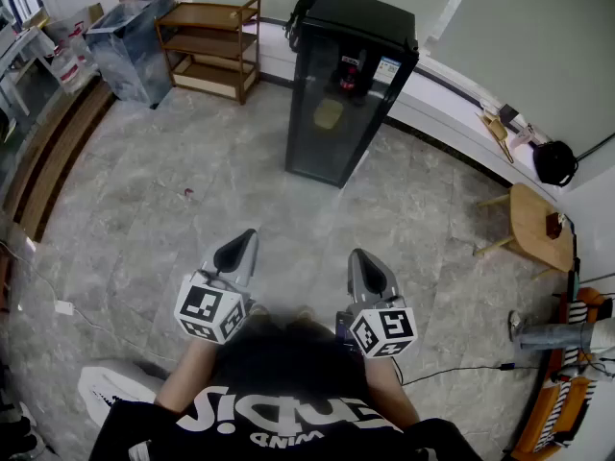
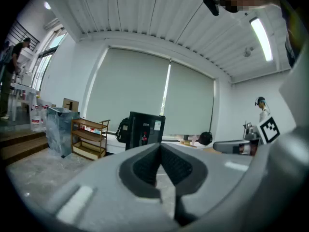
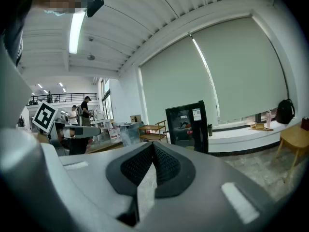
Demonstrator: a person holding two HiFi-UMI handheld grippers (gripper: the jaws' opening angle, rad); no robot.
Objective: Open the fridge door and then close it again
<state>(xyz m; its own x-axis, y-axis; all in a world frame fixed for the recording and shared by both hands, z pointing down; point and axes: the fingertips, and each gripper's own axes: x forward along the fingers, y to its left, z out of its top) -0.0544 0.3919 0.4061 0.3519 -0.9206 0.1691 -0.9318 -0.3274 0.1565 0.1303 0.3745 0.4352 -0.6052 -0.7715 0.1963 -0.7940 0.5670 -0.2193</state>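
Your head camera is looking steeply down from above your chest, catching the left gripper (image 1: 245, 245) and right gripper (image 1: 364, 258) near, and the fridge (image 1: 346, 84) far across the floor (image 1: 192, 209). The left gripper's camera is riding close behind its jaws, facing almost level along them towards the far fridge. The right gripper's camera is sitting likewise. All three views are sharing the fridge and the shelf (image 1: 213, 46) left of it. Each gripper view is also catching the other gripper at its edge.
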